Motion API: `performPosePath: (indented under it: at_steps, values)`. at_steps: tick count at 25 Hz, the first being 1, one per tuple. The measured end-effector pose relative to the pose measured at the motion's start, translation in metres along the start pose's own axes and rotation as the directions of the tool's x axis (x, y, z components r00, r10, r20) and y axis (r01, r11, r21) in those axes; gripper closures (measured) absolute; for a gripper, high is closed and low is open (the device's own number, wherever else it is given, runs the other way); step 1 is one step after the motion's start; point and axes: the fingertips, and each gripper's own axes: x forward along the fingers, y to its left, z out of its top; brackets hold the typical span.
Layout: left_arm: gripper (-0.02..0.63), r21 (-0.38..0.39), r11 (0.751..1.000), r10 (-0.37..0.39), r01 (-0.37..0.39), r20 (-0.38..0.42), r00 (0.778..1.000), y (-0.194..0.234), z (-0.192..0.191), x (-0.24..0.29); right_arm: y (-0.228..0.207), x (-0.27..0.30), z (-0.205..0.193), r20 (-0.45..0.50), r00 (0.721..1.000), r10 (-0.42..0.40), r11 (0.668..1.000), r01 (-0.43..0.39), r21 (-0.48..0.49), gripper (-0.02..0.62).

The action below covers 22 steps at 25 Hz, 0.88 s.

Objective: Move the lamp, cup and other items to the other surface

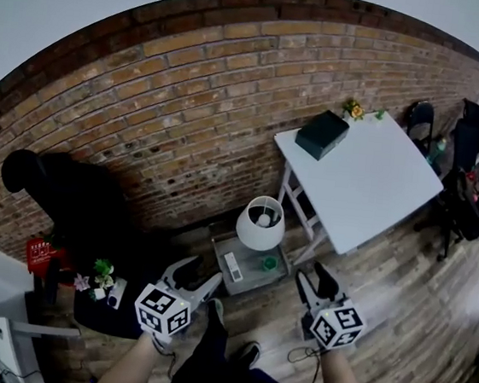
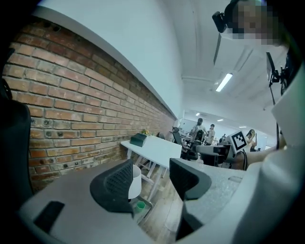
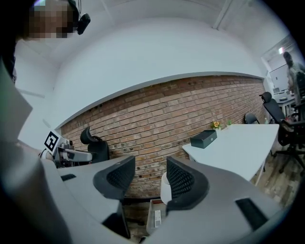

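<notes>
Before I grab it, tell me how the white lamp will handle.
The lamp looks top-heavy: its wide shade hides the base, so a push may tip it. The open-topped shade is probably thin and could dent if squeezed.

A: Where's the lamp?
B: On low table by wall, w/ cup right of remote, both before it.
A: Big table?
B: Just right; box & flowers at its far end. My left gripper, right gripper: before low table.

The brick wall spans ten to one o'clock. A black office chair stands at nine o'clock, near it
</notes>
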Motion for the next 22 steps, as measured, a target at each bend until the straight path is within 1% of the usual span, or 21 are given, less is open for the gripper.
performPosePath:
  at_steps: [3, 6, 9, 12, 15, 18, 22]
  values:
    - [0.370, -0.014, 1.000, -0.025, 0.025, -0.017, 1.000, 0.025, 0.000, 0.030, -0.016, 0.025, 0.003, -0.014, 1.000, -0.028, 1.000, 0.028, 0.008, 0.383]
    - [0.370, -0.025, 0.998, -0.066, 0.065, -0.042, 0.997, 0.050, 0.002, 0.060, -0.029, 0.053, 0.006, -0.032, 0.998, -0.059, 0.998, 0.060, 0.013, 0.383]
    - [0.370, -0.032, 0.994, -0.106, 0.104, -0.072, 0.992, 0.081, 0.004, 0.088, -0.040, 0.086, 0.005, -0.060, 0.995, -0.080, 0.997, 0.081, 0.013, 0.383]
    - [0.370, -0.039, 0.990, -0.139, 0.135, -0.110, 0.984, 0.112, -0.001, 0.115, -0.052, 0.117, 0.000, -0.084, 0.991, -0.103, 0.994, 0.106, 0.038, 0.383]
    - [0.368, -0.044, 0.983, -0.181, 0.176, -0.154, 0.971, 0.133, -0.015, 0.135, -0.064, 0.136, -0.018, -0.136, 0.981, -0.135, 0.987, 0.145, 0.066, 0.383]
    - [0.356, -0.060, 0.972, -0.236, 0.229, -0.195, 0.952, 0.145, -0.034, 0.155, -0.076, 0.152, -0.041, -0.203, 0.965, -0.166, 0.981, 0.183, 0.066, 0.383]
    - [0.344, -0.070, 0.957, -0.291, 0.283, -0.246, 0.924, 0.155, -0.056, 0.180, -0.088, 0.169, -0.061, -0.239, 0.955, -0.176, 0.978, 0.197, 0.068, 0.382]
